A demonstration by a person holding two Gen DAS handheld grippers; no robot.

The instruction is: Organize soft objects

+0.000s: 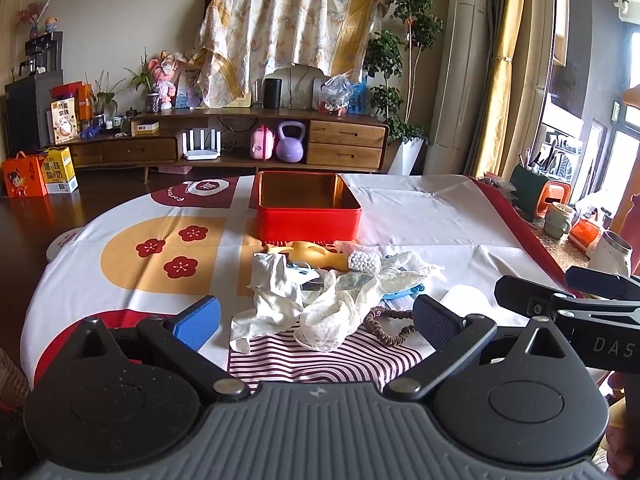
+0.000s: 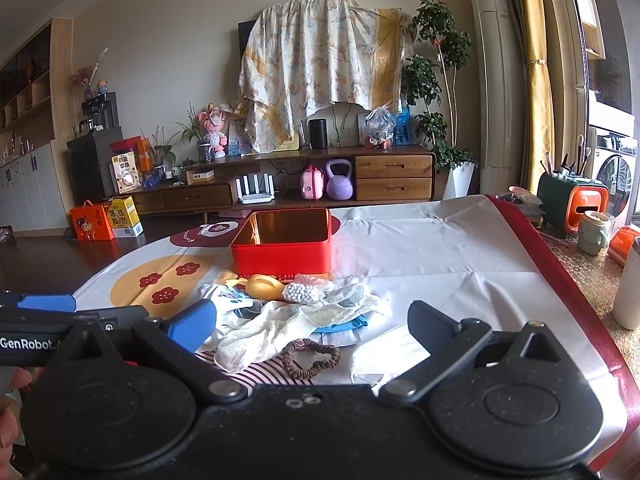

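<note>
Behind the tabletop [image 1: 420, 216], a wooden TV cabinet [image 1: 240, 140] lines the wall under a draped floral sheet [image 1: 288, 28]. On the patterned cloth, an open red tin [image 1: 308, 220] stands just beyond my pile of soft objects [image 1: 332, 292]. My left hand-held gripper [image 1: 316, 318] and right hand-held gripper [image 2: 314, 324] both hover near the pile, fingers apart, empty. Items under the gauze are hard to identify.

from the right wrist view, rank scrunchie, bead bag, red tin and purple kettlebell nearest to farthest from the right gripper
1. Scrunchie, just ahead between the fingers.
2. Bead bag, mid-pile.
3. Red tin, behind the pile.
4. Purple kettlebell, far off under the cabinet.
</note>
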